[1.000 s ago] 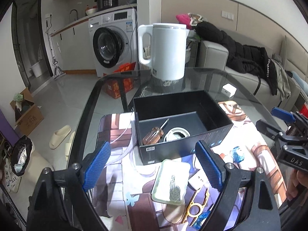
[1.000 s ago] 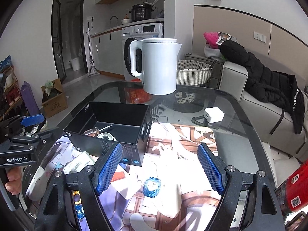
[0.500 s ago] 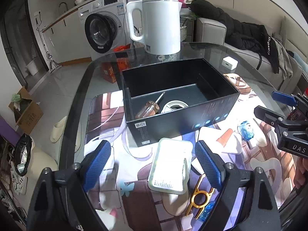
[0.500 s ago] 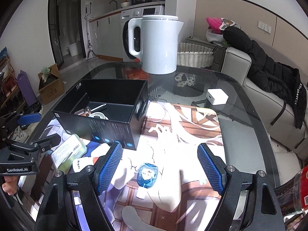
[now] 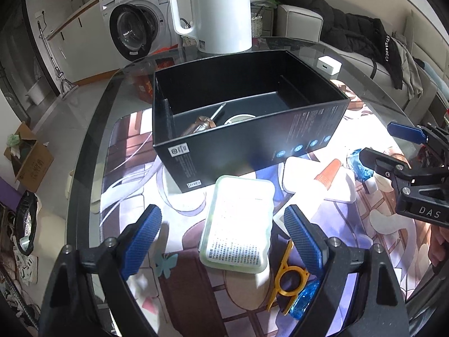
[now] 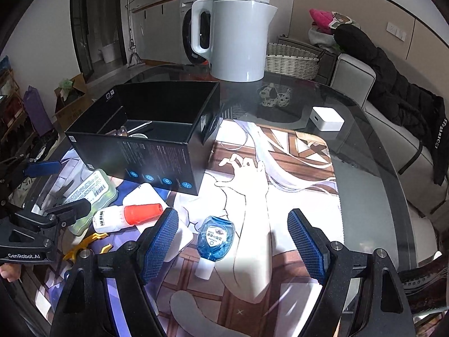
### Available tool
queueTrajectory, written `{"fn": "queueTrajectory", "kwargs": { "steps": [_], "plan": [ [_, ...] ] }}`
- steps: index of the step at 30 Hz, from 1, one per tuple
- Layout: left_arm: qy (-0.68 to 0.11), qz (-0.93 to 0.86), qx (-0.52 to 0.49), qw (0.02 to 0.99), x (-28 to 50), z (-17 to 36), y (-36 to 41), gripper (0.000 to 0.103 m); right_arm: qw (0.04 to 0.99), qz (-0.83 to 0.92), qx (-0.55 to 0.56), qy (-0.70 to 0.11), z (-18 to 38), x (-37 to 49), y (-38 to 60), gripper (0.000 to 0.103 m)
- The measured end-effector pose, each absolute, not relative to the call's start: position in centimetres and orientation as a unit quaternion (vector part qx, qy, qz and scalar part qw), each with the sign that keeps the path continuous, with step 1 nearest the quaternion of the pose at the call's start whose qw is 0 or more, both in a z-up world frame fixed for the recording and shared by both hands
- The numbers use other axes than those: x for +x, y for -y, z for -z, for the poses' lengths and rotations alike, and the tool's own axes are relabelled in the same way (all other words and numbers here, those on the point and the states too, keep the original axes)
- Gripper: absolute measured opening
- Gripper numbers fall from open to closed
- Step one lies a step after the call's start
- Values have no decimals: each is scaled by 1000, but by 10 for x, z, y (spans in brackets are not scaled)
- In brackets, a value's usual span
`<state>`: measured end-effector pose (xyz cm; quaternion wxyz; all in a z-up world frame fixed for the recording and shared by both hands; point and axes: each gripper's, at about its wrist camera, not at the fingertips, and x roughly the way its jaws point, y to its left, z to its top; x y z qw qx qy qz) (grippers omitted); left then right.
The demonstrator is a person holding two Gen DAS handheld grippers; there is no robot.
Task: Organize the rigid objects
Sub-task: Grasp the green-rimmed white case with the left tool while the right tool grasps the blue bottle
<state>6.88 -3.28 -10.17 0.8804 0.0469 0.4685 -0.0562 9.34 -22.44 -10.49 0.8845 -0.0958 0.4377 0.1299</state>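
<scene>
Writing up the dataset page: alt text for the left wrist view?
The open left tool hovers above a pale green case on a printed mat, holding nothing. Behind the case an open black box holds a screwdriver; a white kettle stands beyond it.

An open black box (image 5: 247, 129) holds a screwdriver (image 5: 204, 123); a pale green case (image 5: 238, 224) lies flat just before it.

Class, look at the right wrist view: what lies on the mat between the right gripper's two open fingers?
In the right wrist view, a small blue bottle with a white cap lies flat on the printed mat, between the right gripper fingers, nearer the left one.
</scene>
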Motion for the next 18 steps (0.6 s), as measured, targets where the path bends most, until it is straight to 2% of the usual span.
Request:
{"fn": "queueTrajectory", "kwargs": {
  "steps": [11, 18],
  "plan": [
    [-472, 57, 51, 878, 69, 109, 30, 90, 864, -137, -116, -470, 128, 96, 218, 80],
    [-503, 57, 63, 860, 73, 123, 30, 88, 860, -141, -107, -478, 129, 99, 221, 80]
  ]
}}
